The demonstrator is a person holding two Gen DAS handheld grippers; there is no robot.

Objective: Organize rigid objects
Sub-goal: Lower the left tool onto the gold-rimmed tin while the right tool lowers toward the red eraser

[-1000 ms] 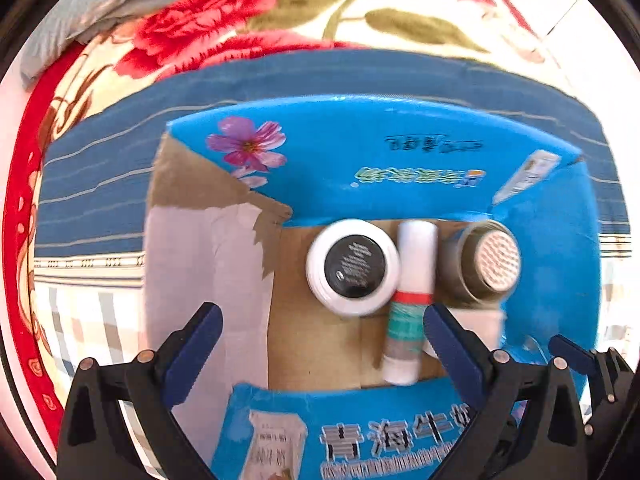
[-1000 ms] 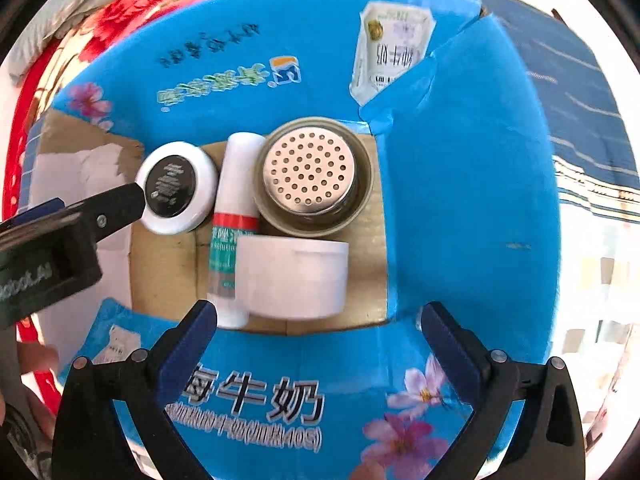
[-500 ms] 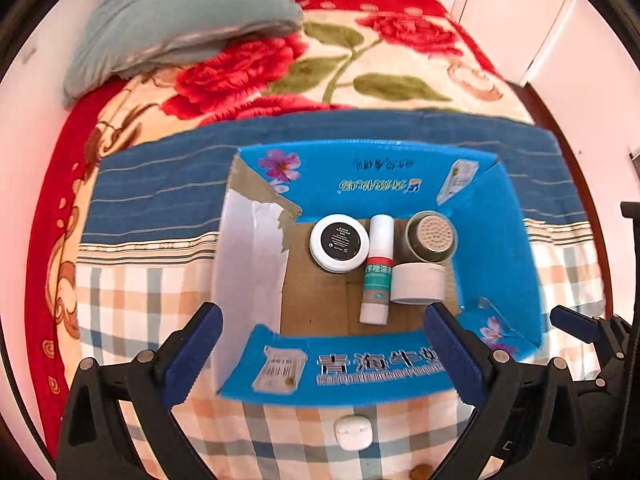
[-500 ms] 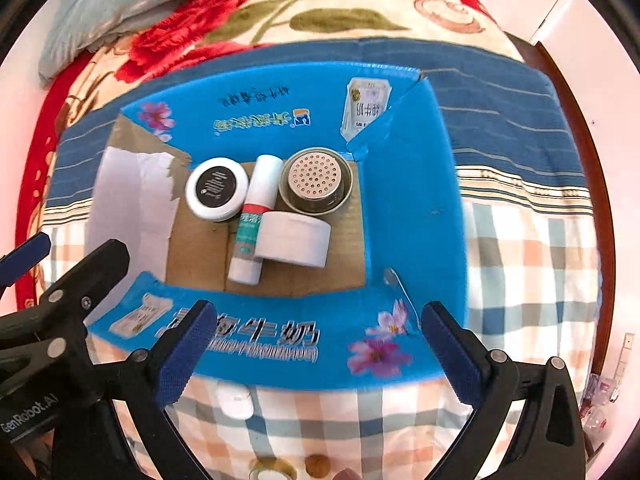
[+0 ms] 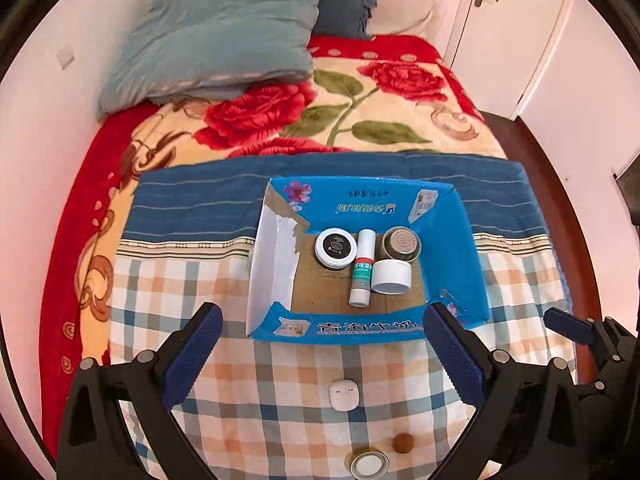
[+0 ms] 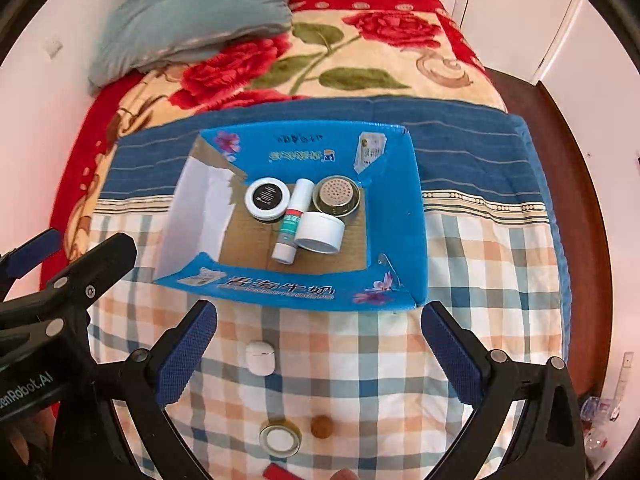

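Note:
An open blue cardboard box (image 5: 460, 248) (image 6: 396, 216) lies on the checked bedspread. Inside it are a white jar with a black lid (image 5: 335, 247) (image 6: 267, 198), a white tube with a red band (image 5: 362, 267) (image 6: 294, 220), a metal cup with a perforated top (image 5: 401, 243) (image 6: 336, 195) and a white jar on its side (image 5: 392, 277) (image 6: 321, 232). On the bedspread before the box lie a small white case (image 5: 343, 395) (image 6: 260, 357), a round tin (image 5: 368, 465) (image 6: 280, 439) and a brown ball (image 5: 403, 443) (image 6: 321, 427). My left gripper (image 5: 318, 354) and right gripper (image 6: 318, 354) are both open and empty, held above and in front of the box.
A grey-blue pillow (image 5: 216, 36) lies at the head of the bed on a rose-patterned blanket (image 5: 360, 112). White cupboard doors (image 5: 516, 32) stand at the back right. A wooden bed edge (image 6: 576, 208) runs down the right side. Something red (image 6: 280, 473) shows at the bottom edge.
Both grippers have pulled up and back from close over the box, so the whole bed and the small objects in front of the box came into view. Both stayed open.

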